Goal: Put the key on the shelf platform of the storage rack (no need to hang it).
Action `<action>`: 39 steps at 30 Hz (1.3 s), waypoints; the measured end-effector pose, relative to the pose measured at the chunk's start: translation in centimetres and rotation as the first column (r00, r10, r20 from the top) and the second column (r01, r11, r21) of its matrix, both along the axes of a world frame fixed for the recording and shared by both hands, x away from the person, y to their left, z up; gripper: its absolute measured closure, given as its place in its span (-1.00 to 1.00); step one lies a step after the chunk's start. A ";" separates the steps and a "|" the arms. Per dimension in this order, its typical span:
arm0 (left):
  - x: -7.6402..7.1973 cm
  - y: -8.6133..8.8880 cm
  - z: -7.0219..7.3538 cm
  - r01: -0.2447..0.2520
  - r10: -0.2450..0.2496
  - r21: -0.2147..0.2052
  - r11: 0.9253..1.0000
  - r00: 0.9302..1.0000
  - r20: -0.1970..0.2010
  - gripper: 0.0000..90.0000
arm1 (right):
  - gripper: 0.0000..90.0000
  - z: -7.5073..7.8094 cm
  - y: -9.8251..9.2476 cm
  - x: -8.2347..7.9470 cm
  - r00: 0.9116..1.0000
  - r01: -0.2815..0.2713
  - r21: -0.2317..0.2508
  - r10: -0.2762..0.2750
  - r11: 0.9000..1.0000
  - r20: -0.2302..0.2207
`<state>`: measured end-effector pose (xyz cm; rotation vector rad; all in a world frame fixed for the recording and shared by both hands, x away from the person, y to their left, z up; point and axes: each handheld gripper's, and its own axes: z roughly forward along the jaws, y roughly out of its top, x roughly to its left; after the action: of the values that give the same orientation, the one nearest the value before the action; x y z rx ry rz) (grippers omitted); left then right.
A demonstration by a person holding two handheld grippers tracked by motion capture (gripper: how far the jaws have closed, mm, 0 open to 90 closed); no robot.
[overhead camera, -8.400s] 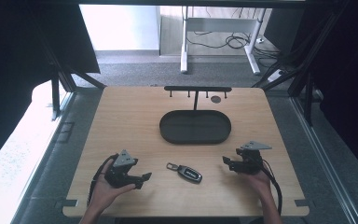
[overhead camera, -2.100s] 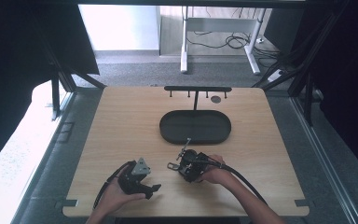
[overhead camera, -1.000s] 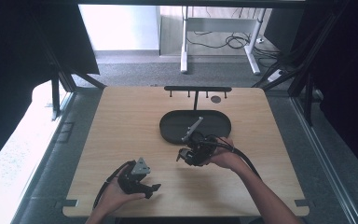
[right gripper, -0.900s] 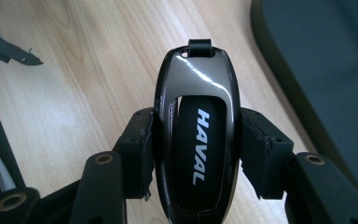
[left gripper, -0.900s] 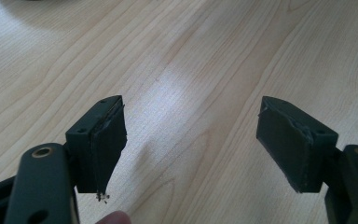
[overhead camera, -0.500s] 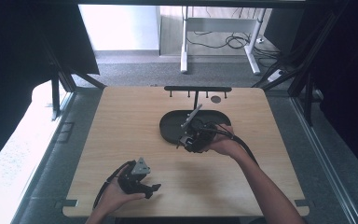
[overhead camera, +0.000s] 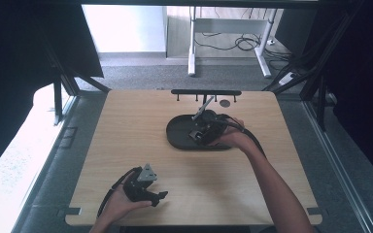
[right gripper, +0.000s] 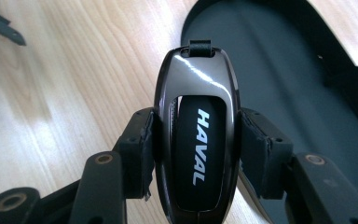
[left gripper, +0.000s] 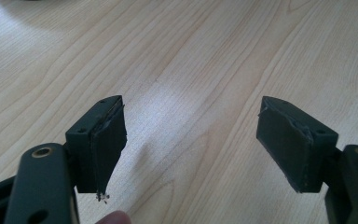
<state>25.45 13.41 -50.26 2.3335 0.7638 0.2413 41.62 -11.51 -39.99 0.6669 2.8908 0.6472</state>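
A glossy dark car key fob (right gripper: 198, 79) with white HAVAL lettering and a small strap loop at its tip is clamped by its sides in my right gripper (right gripper: 196, 140). In the high view the right gripper (overhead camera: 200, 122) hovers over the black oval tray (overhead camera: 177, 138) at mid-table, with the key fob (overhead camera: 202, 108) sticking up and away from it. The tray (right gripper: 284, 70) lies beyond and to the right of the fob. My left gripper (overhead camera: 160, 195) rests near the front edge with its jaws wide apart. Between the jaws of the left gripper (left gripper: 191, 140) there is bare wood.
A black bar rack with small hooks (overhead camera: 206, 92) stands at the table's back edge, a small round disc (overhead camera: 225, 103) just in front of it. The wooden tabletop (overhead camera: 126, 131) stretches left of the tray. Dark frame struts flank the table.
The right gripper took hold of the key fob at the table's front middle and has carried it back and up over the tray. The left gripper shifted slightly right early on, then stayed still.
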 end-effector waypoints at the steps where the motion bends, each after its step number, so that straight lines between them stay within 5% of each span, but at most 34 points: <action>1: 0.0 0.0 0.0 0.000 0.000 -0.002 1.000 1.000 0.000 -0.46 | 0.10 -0.1 0.0 0.2 1.000 -0.002 -0.004 0.002 1.000 0.001; 16: 0.0 0.2 0.1 -0.003 0.003 -0.010 1.000 1.000 -0.002 -0.46 | 0.10 -0.7 0.4 3.6 0.999 0.041 -0.015 -0.041 0.999 0.003; 39: 0.0 0.2 0.0 -0.006 0.005 -0.013 1.000 1.000 -0.005 -0.46 | 0.10 -5.1 0.4 6.3 0.998 0.069 -0.089 -0.069 0.994 0.003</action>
<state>25.46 13.61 -50.23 2.3213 0.7721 0.2326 47.97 -11.16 -45.11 0.7511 2.8620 0.5072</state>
